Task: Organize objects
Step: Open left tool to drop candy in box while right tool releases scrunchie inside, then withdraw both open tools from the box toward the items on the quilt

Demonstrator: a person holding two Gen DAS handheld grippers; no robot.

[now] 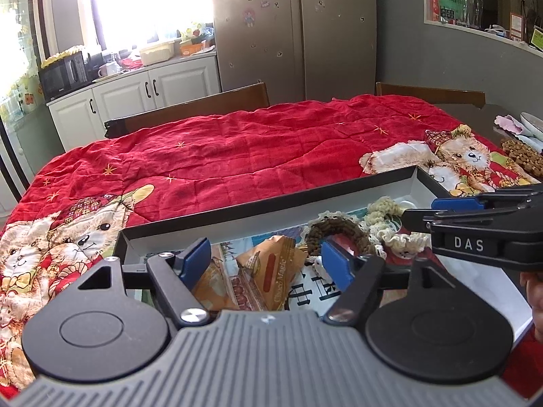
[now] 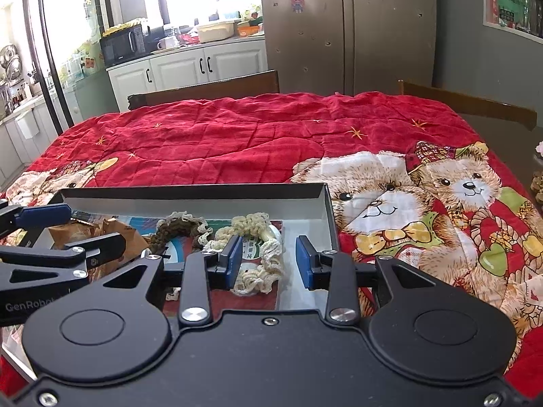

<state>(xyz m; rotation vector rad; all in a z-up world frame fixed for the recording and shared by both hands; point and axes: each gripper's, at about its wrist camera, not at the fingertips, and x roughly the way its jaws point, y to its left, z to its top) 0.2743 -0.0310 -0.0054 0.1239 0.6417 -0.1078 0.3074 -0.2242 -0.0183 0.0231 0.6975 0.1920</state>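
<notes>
A shallow black box (image 1: 271, 203) (image 2: 197, 191) with a pale inside lies on the red quilt. It holds orange snack packets (image 1: 271, 268) (image 2: 68, 234), a brown crochet ring (image 1: 332, 234) (image 2: 176, 229), cream crochet pieces (image 1: 383, 210) (image 2: 258, 271) and printed cards. My left gripper (image 1: 266, 264) (image 2: 78, 229) hovers open over the packets, its blue pads clear of them. My right gripper (image 2: 269, 263) (image 1: 427, 212) stands open above the box's right end. A cream crochet piece lies below, between its pads, and the right pad is clear of it.
A red bear-print quilt (image 1: 237, 156) (image 2: 237, 135) covers the table. Two wooden chairs (image 1: 203, 105) (image 1: 431, 93) stand at the far side. Dishes (image 1: 529, 125) and a brown woven mat (image 1: 522, 156) sit at the right edge. Cabinets and a fridge (image 1: 295, 27) stand behind.
</notes>
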